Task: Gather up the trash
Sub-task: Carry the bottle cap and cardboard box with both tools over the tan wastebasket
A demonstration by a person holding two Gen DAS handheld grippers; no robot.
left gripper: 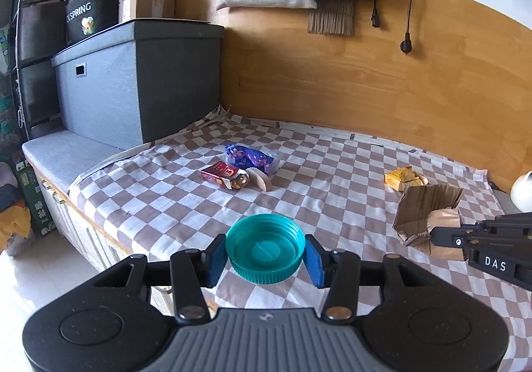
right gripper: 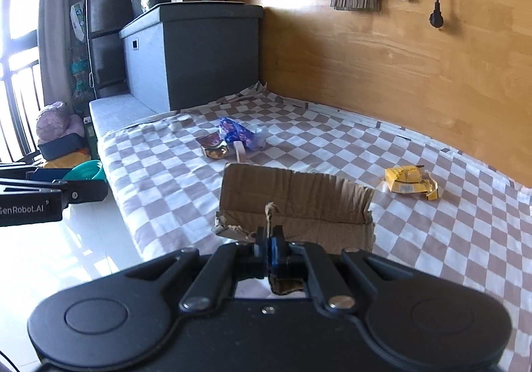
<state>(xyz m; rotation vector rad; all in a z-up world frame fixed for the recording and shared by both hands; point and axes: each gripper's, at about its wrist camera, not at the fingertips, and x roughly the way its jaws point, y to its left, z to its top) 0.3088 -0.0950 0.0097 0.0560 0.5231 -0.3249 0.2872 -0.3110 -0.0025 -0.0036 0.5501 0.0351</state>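
Holding two pieces of trash at once, mid-collection. Left gripper [left gripper: 265, 258] clamping a teal bottle cap [left gripper: 265, 247] between its blue pads [left gripper: 314, 259], open side up, raised near the front edge of the checked cloth [left gripper: 332, 172]. Right gripper [right gripper: 270, 247] pinching the torn edge of a brown cardboard scrap [right gripper: 296, 209], fingers closed tight on it, scrap standing up ahead of the fingers and above the cloth (whether its lower edge is touching the cloth: cannot tell). Remaining on the cloth: a red carton [left gripper: 222, 174], a crumpled blue wrapper [left gripper: 250, 157] and a small beige curved piece [left gripper: 261, 180] clustered together toward the grey storage box [left gripper: 133, 86]; a yellow wrapper [right gripper: 410, 186] lying well apart near the wooden wall panel [left gripper: 365, 79]. No bin or bag showing in either view. Judging the next move: carrying both held items to a drop point and releasing, keeping the thin cardboard grip from slipping, then returning for the cluster.
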